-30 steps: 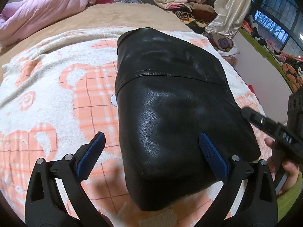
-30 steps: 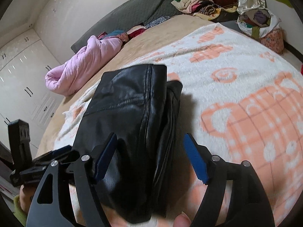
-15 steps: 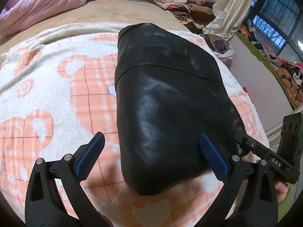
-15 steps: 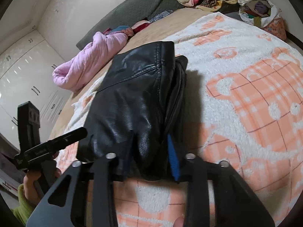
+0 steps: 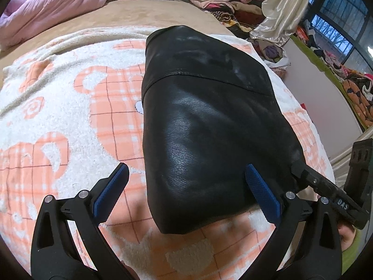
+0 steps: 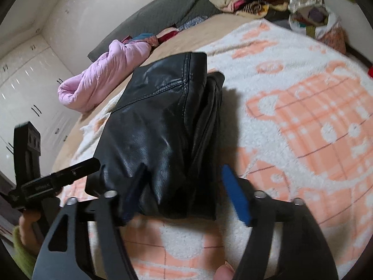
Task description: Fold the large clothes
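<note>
Left gripper [image 5: 184, 192] angled down, jaws apart over near end of jacket, right gripper [image 6: 184, 192] at 3 o'clock, angled down, jaws opening astride jacket corner, folded black leather jacket [image 5: 205, 121] on blanket [image 5: 58, 121], pink quilt [image 5: 46, 7] at 11 o'clock.

Black claw [image 5: 186, 193] frames, blue ribbed pads [image 5: 262, 192], silver screws, lime-green sleeve [image 6: 22, 254]
</note>
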`<state>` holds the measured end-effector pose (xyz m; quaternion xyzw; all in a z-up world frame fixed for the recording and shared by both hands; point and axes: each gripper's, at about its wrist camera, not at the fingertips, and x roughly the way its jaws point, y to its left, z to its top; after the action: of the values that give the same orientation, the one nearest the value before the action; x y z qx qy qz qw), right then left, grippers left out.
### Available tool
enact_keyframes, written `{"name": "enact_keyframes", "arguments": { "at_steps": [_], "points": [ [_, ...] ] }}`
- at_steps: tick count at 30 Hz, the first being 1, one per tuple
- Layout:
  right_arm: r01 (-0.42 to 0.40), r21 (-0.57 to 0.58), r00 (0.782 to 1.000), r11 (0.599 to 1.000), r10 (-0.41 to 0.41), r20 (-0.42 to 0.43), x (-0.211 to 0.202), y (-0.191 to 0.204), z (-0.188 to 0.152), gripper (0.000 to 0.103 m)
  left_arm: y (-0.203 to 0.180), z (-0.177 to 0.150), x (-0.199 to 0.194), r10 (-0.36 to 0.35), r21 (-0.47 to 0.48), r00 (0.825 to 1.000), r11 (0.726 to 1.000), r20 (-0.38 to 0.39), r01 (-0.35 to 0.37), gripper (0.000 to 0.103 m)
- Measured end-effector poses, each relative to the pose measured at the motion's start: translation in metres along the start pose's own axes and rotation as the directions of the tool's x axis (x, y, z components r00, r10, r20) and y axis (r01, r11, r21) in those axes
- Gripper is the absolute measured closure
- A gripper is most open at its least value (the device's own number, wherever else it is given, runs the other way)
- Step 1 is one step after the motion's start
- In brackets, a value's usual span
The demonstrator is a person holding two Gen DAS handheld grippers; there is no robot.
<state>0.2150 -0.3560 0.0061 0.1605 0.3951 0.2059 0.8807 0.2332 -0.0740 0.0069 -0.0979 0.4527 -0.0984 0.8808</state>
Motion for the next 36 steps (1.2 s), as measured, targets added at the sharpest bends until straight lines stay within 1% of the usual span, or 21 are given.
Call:
{"name": "enact_keyframes", "arguments": {
  "at_steps": [2, 4, 6, 8, 10, 15, 26, 32, 36],
  "points": [
    [0.032, -0.021, 0.999, 0.999, -0.031, 0.018, -0.003, 0.001, -0.002, 0.022, -0.002, 0.0, -0.001, 0.001, 0.0, 1.0, 1.0, 0.003, -0.001, 0.01],
    [0.053, -0.044, 0.998, 0.998, -0.051, 0.041, -0.007, 0.005, -0.005, 0.02, -0.003, 0.0, -0.003, 0.002, 0.002, 1.0, 1.0, 0.005, -0.002, 0.01],
    [0.064, -0.049, 0.996, 0.997, -0.061, 0.06, -0.01, 0.004, -0.006, 0.012, -0.004, 0.0, -0.005, 0.001, 0.009, 1.0, 1.0, 0.011, -0.001, 0.01],
    [0.068, -0.05, 0.995, 0.996, -0.064, 0.079, -0.015, 0.004, -0.008, 0.012, -0.005, -0.001, -0.008, 0.003, 0.011, 1.0, 1.0, 0.02, -0.003, 0.01],
    [0.074, -0.053, 0.993, 0.996, -0.069, 0.094, -0.019, 0.005, -0.009, 0.008, -0.005, -0.002, -0.011, 0.006, 0.014, 1.0, 1.0, 0.024, -0.006, 0.01],
    [0.084, -0.066, 0.99, 0.994, -0.076, 0.123, -0.025, 0.009, -0.01, 0.007, -0.008, -0.004, -0.018, 0.02, 0.024, 0.999, 1.0, 0.037, -0.021, 0.009],
    [0.085, -0.067, 0.986, 0.994, -0.074, 0.15, -0.041, 0.016, -0.023, 0.006, -0.012, -0.014, -0.034, 0.015, 0.046, 0.998, 0.999, 0.054, -0.018, 0.009],
    [0.093, -0.094, 0.981, 0.991, -0.076, 0.176, -0.055, 0.026, -0.036, 0.005, -0.016, -0.03, -0.048, 0.018, 0.063, 0.996, 0.998, 0.089, -0.024, 0.009],
    [0.115, -0.124, 0.978, 0.986, -0.09, 0.191, -0.063, 0.035, -0.049, 0.004, -0.016, -0.045, -0.059, 0.001, 0.071, 0.993, 0.997, 0.116, -0.009, 0.009]
  ]
}}
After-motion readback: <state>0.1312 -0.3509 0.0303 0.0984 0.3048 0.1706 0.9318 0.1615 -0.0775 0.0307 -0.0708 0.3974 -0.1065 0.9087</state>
